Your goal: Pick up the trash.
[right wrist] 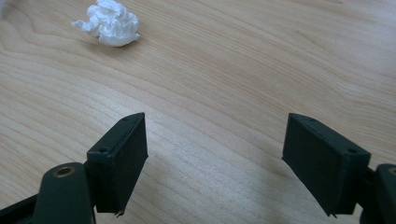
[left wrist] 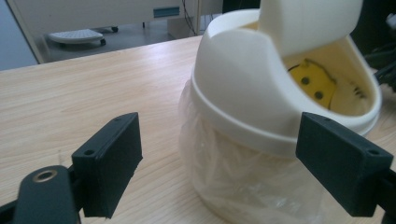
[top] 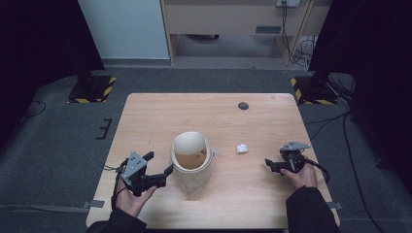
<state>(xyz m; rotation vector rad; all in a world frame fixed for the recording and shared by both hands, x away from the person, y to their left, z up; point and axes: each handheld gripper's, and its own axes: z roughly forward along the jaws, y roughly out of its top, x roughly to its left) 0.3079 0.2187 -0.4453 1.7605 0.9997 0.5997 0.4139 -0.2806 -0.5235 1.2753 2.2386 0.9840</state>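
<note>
At the far left of the high view we see the left gripper (top: 158, 164), held in the person's left hand (top: 130, 199) near the front left of the pale wooden counter (top: 252, 194), its 2 black jaws released and spread wide, pointing toward the bin just beside them. In the left gripper view those jaws stand apart with the bin's lower body between and beyond them; we cannot tell whether either jaw touches it. Next comes the cream plastic waste bin with a domed swing lid (top: 191, 160), standing upright near the middle of the counter, a little toward the front. The left gripper view shows a clear plastic liner (left wrist: 243, 186) bunched around its lower half, the lid's flap tipped open, and a yellow piece with dark holes (left wrist: 312, 84) inside. Right of the bin, well apart from it, lies a small crumpled white paper ball (top: 242, 148) on the bare wood; in the right gripper view it sits at the upper left, well ahead of the jaws. Farthest right, the right gripper (top: 268, 164) rests in the person's right hand (top: 302, 175) near the counter's right edge, jaws released, wide apart, holding nothing, bare wood between them.
</note>
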